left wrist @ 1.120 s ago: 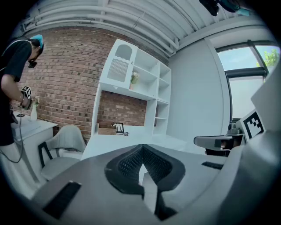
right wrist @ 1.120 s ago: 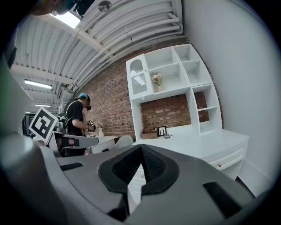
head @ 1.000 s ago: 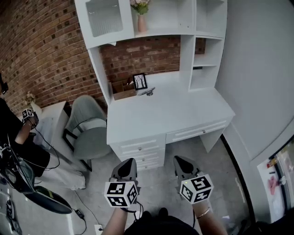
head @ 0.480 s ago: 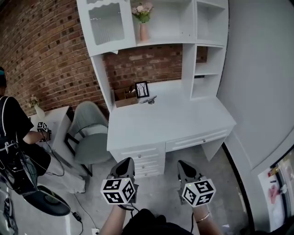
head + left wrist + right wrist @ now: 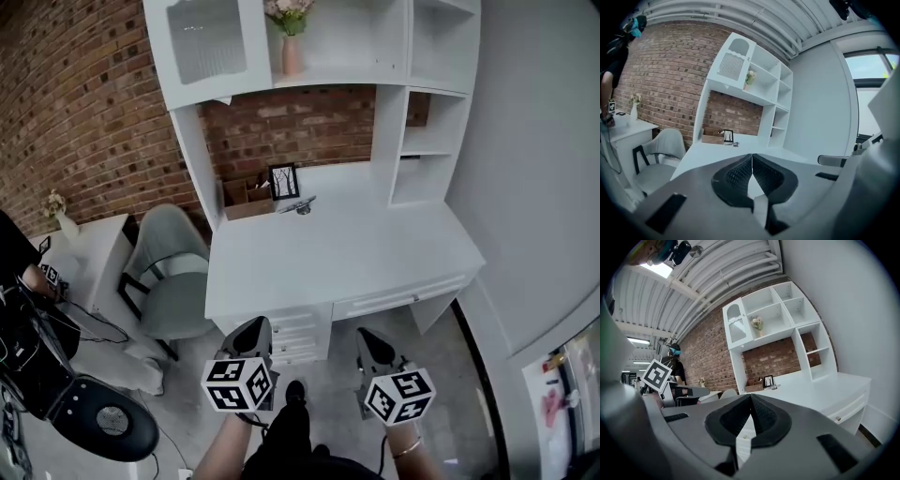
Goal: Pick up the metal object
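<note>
The metal object (image 5: 302,204) is a small shiny piece lying at the back of the white desk (image 5: 337,253), just in front of a black picture frame (image 5: 284,181). It shows tiny and far off in the left gripper view (image 5: 736,144) and in the right gripper view (image 5: 772,387). Both grippers hang side by side over the floor in front of the desk drawers, well short of the object. My left gripper (image 5: 251,330) is shut with nothing in it, its tips (image 5: 752,155) touching. The right gripper (image 5: 368,339) is likewise shut and empty (image 5: 750,396).
A brown box (image 5: 246,199) stands left of the frame. A pink vase with flowers (image 5: 290,47) sits on the hutch shelf. A grey chair (image 5: 173,272) is left of the desk, beside a small white table (image 5: 89,253). A person (image 5: 19,272) and a black round base (image 5: 108,427) are far left.
The view has shifted and the desk now sits a little closer. The person at the left has moved toward the frame edge. Both grippers stay shut, low in front of the drawers.
</note>
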Motion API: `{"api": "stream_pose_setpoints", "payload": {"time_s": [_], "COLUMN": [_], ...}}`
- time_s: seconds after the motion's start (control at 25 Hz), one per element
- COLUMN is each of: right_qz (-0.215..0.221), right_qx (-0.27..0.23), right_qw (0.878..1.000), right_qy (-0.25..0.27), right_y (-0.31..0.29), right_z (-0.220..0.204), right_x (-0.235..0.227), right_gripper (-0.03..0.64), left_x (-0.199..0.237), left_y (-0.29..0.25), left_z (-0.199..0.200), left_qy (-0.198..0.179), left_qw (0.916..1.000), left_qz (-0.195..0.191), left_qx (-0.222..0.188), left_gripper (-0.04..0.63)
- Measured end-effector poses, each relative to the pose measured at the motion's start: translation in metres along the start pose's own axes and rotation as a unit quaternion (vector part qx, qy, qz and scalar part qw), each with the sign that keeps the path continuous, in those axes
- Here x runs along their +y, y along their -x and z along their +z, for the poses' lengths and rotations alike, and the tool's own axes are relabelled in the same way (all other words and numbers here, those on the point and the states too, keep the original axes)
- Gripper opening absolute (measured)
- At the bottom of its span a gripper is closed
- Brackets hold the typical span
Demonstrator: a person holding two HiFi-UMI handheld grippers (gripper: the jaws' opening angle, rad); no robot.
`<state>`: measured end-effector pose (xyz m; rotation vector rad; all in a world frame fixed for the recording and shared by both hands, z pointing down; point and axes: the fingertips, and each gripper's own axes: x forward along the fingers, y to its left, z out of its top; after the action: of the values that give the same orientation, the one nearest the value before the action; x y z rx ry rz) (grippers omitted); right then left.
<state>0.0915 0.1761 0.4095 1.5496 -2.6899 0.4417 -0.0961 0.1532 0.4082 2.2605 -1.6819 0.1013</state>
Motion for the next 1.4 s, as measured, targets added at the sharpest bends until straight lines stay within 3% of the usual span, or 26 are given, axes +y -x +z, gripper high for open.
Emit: {"api": "stream_pose_setpoints", "payload": {"time_s": [0.76, 1.12, 1.4], "right_qz": [-0.017, -0.044, -0.024], "right_qx": [0.046, 0.059, 0.066], "right_qw": [0.999, 0.997, 0.998], "right_qy": [-0.003, -0.001, 0.006], "right_y": [-0.244, -0.298, -0.335], "right_z": [0.03, 0.04, 0.051], "right_x": [-0.057, -0.094, -0.124], "right_gripper": [0.005, 0.005, 0.005], "left_x": [0.116, 0.129, 0.129], "left_y": [-0.238, -0.326, -0.387], "left_z": [0.04, 0.043, 0.041], "left_qy": [0.031, 0.018, -0.012], "left_qw": [0.997, 0.9937, 0.9922], "left_qz": [-0.044, -0.065, -0.052], "left_qx": [0.056, 0.089, 0.113], "left_gripper": [0.012, 0.054, 0.086]}}
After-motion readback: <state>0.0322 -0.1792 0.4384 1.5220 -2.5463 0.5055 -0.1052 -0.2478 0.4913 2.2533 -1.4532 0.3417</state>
